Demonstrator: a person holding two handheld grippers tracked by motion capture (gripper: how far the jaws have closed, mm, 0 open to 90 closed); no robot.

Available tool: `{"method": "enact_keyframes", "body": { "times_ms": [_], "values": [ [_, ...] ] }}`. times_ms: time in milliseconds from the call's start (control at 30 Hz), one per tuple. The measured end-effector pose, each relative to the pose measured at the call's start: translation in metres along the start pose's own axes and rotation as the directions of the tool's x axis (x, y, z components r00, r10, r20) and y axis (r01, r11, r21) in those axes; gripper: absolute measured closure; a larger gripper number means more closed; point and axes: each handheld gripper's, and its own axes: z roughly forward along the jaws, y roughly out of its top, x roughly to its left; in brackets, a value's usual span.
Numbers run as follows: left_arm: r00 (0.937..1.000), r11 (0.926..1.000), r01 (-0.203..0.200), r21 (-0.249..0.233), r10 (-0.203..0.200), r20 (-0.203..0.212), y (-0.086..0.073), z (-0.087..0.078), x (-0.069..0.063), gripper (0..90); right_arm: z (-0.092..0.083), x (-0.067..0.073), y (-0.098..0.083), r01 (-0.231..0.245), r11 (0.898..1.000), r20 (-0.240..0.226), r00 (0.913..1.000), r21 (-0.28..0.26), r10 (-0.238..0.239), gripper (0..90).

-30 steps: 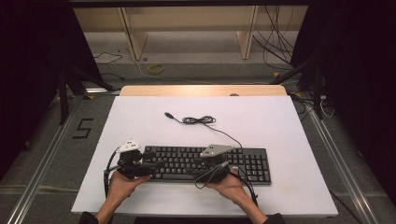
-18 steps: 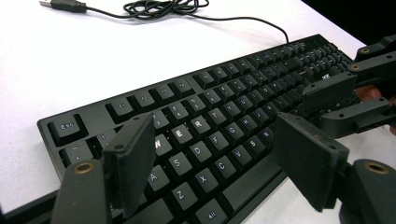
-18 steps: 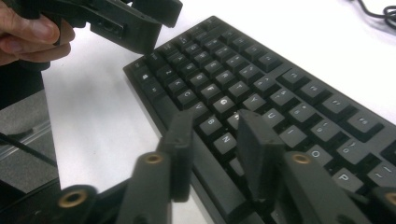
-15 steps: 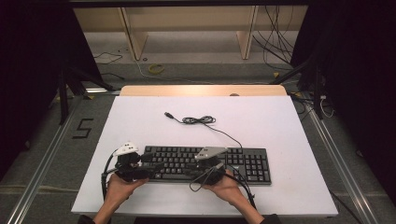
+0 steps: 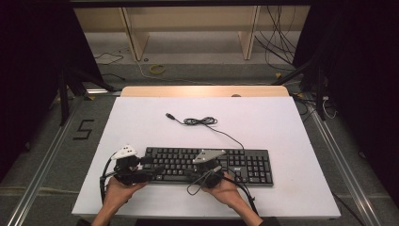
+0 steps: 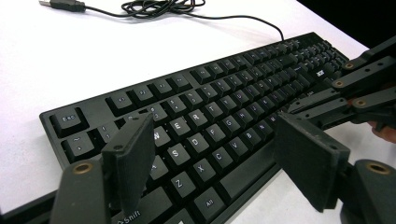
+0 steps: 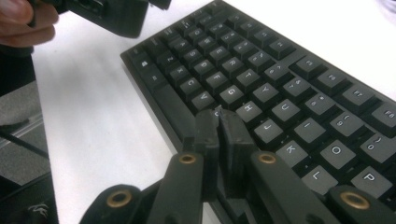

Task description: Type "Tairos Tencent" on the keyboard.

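Even overhead light falls on the white table (image 5: 282,127), which reads bright and nearly washed out, while the room at the left and right of the high view sinks into black. Shadows under the keyboard (image 5: 244,165) are soft and short. The high view is sharp but grainy. In the left gripper view the near jaws are slightly soft. The right gripper view is blurred throughout, its far table glaring white.
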Motion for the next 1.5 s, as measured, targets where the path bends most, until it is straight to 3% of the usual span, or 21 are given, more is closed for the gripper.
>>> {"method": "enact_keyframes", "body": {
  "times_ms": [1200, 1500],
  "values": [
    [1.0, 0.9999, -0.009, 0.012, 0.009, 0.002, -0.005, -0.003, 0.0, 29.4, 0.012, 0.0, -0.008, 0.027, 0.998, 0.012, 0.9996, 0.05, -0.027, 90.0],
    [1.0, 0.9999, -0.008, 0.012, 0.008, 0.001, -0.005, -0.004, 0.001, 29.4, 0.01, 0.0, -0.006, 0.008, 0.999, 0.01, 0.9999, 0.045, -0.008, 89.0]
  ]
}}
